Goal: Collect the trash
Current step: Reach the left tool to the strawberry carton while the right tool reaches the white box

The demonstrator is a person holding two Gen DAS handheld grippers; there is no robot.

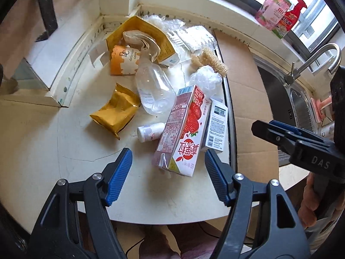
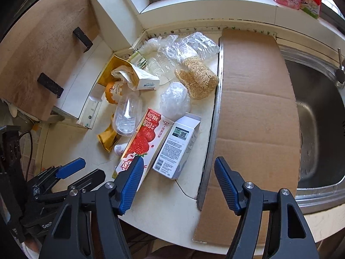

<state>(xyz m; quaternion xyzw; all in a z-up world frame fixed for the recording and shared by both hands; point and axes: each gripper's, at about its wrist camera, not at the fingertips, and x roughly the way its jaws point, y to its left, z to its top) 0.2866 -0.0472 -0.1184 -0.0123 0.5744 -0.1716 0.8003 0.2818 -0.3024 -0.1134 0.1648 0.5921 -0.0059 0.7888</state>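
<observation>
Trash lies heaped on a white counter (image 1: 43,151): a strawberry milk carton (image 1: 185,129) (image 2: 142,142), a white box (image 1: 216,127) (image 2: 179,144), a clear plastic bottle (image 1: 153,88), a gold wrapper (image 1: 116,112), a small white bottle (image 1: 151,131), an orange cup (image 1: 123,62) and a yellow box (image 1: 146,32) stuffed with paper. My left gripper (image 1: 167,153) hovers open over the carton's near end, its pads clear of it. Over the near end of the white box my right gripper (image 2: 179,159) stands open, gripping nothing.
A balled plastic bag (image 2: 175,99), a loofah (image 2: 196,77) and clear film (image 2: 189,45) lie behind the pile. A cardboard sheet (image 2: 254,108) partly covers the steel sink (image 2: 319,108) on the right. Soap bottles (image 1: 278,15) stand on the sill. A wooden shelf (image 2: 43,43) is left.
</observation>
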